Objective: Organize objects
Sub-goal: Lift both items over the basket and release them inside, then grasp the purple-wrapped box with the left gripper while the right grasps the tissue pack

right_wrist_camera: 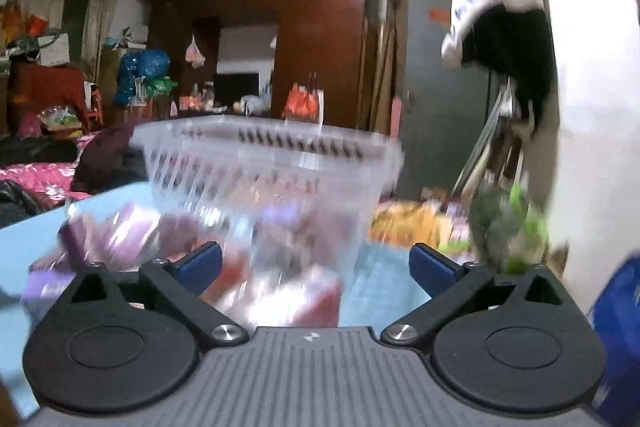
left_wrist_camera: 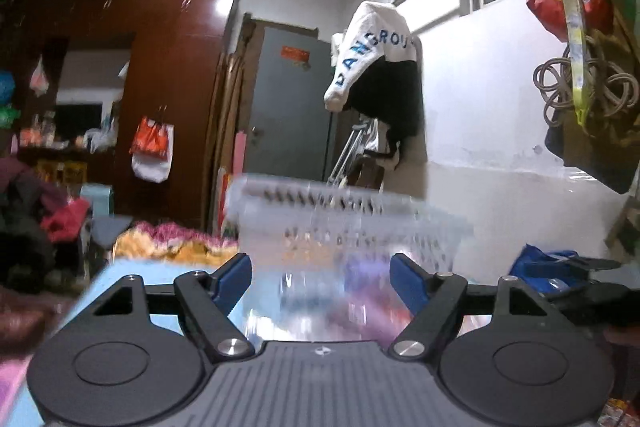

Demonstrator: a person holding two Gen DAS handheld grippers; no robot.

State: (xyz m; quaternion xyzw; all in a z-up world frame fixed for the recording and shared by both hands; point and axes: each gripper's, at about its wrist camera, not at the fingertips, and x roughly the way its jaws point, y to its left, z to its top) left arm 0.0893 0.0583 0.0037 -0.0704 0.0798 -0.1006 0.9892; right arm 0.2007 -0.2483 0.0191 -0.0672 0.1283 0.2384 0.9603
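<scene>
A clear plastic basket [left_wrist_camera: 352, 211] with slotted walls stands on a light blue table [left_wrist_camera: 120, 279], blurred in both views. My left gripper [left_wrist_camera: 320, 267] is open just in front of it, with its blue pads [left_wrist_camera: 236, 279] apart and pressing on nothing. In the right wrist view the basket [right_wrist_camera: 264, 163] sits ahead and left of centre. Blurred purple packets [right_wrist_camera: 120, 227] and a red packet [right_wrist_camera: 312, 291] lie in and around it. My right gripper [right_wrist_camera: 316, 253] is wide open with the red packet low between its fingers, and no pad touches it.
A blue bag [left_wrist_camera: 548, 263] lies right of the basket, near the white wall. A green packet [right_wrist_camera: 508, 227] is at the right. Beyond the table edge are a bed with colourful bedding [left_wrist_camera: 176, 243], a brown wardrobe [left_wrist_camera: 176, 67], a grey door [left_wrist_camera: 292, 115] and clothes on a rail [left_wrist_camera: 380, 67].
</scene>
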